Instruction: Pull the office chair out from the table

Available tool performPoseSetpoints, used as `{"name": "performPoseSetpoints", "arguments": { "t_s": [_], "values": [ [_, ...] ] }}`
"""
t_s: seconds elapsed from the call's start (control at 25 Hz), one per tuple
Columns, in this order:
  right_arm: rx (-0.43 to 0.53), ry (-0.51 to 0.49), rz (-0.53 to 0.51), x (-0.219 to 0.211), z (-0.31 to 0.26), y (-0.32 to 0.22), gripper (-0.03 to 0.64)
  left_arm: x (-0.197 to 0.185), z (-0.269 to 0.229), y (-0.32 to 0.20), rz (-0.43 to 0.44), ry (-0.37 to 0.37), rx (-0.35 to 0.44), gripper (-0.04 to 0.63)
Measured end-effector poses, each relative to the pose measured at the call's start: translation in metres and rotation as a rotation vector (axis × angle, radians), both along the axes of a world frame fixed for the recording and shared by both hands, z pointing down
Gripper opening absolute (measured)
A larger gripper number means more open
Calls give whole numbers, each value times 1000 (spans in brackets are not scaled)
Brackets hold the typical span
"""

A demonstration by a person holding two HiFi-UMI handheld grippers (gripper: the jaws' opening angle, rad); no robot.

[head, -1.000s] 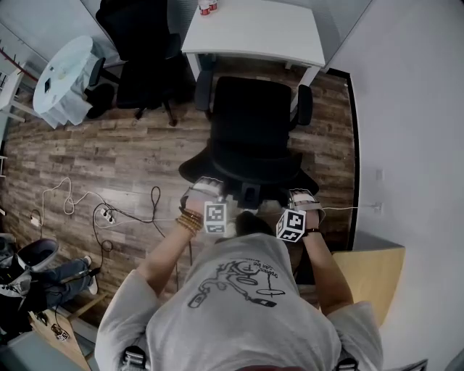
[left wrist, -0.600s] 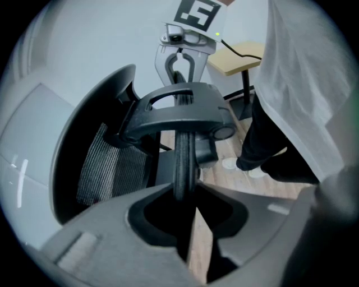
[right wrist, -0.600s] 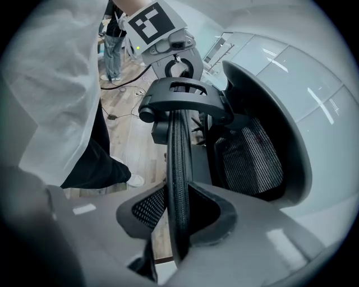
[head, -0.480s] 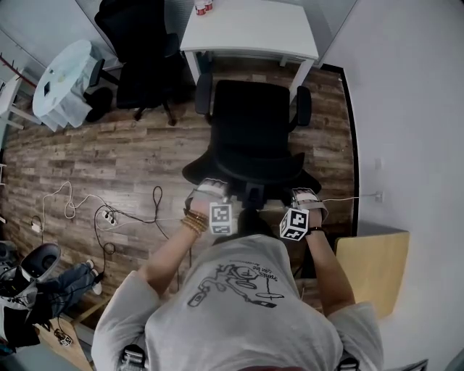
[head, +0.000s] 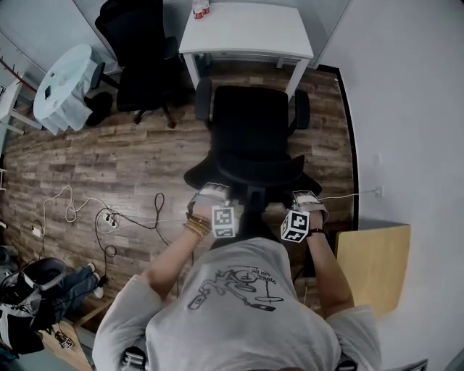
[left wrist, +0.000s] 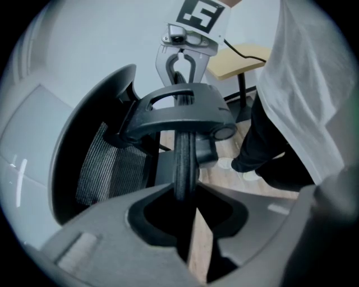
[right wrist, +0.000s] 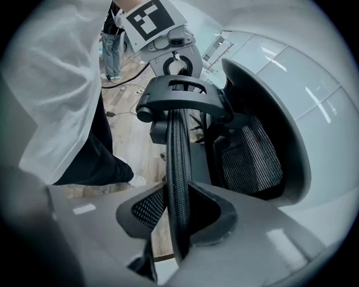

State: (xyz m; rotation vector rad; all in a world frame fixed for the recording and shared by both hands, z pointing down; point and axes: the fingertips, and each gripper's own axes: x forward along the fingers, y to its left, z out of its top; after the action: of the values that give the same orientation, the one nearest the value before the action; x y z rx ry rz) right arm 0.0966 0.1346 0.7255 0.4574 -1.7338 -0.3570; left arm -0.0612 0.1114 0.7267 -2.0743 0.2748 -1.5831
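Note:
The black office chair (head: 250,130) stands on the wood floor just in front of the white table (head: 246,32), its seat outside the table's edge. Both grippers grip the top rim of its mesh backrest. My left gripper (head: 210,193) is shut on the rim's left part, where the thin black edge (left wrist: 183,162) runs between the jaws of the left gripper (left wrist: 182,193). My right gripper (head: 305,197) is shut on the right part, with the mesh edge (right wrist: 178,162) pinched in the right gripper (right wrist: 179,208). Each gripper view shows the other gripper beyond the headrest bracket (left wrist: 179,109).
A second black chair (head: 138,51) and a round covered table (head: 65,80) stand at the left. Cables (head: 109,214) trail over the floor. A wooden tabletop (head: 373,264) is at the person's right, beside the white wall. Red cans (head: 199,9) sit on the white table.
The chair has rolled back from the table together with both grippers and the person; the gap between seat and table has widened. Both grips are unchanged.

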Motion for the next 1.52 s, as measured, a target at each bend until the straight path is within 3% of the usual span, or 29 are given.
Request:
{"name": "performPoseSetpoints", "arguments": {
  "t_s": [0.64, 0.76, 0.88, 1.0, 1.16, 1.24, 1.4, 1.52],
  "values": [
    [39, -24, -11, 19, 2, 48, 121, 19, 4, 51, 1, 10, -27, 114],
    [28, -56, -6, 19, 1, 52, 144, 19, 1, 59, 7, 29, -32, 177],
    [-29, -103, 9, 15, -6, 61, 244, 15, -15, 66, -21, 60, -46, 176],
    [-42, -229, 36, 5, -37, 72, 181, 12, -38, 78, -70, 122, -92, 132],
    [-44, -502, 109, -15, -100, 80, 101, 17, -84, 91, -167, 329, -165, 74],
    [-42, -679, 169, -25, -137, 78, 78, 22, -118, 91, -239, 517, -220, 3],
    [-24, -1030, 289, -39, -211, 70, 15, 31, -207, 78, -375, 996, -274, 2],
    [12, -1179, 303, -50, -258, 64, 8, 33, -261, 69, -416, 1209, -253, 2]
  ]
}}
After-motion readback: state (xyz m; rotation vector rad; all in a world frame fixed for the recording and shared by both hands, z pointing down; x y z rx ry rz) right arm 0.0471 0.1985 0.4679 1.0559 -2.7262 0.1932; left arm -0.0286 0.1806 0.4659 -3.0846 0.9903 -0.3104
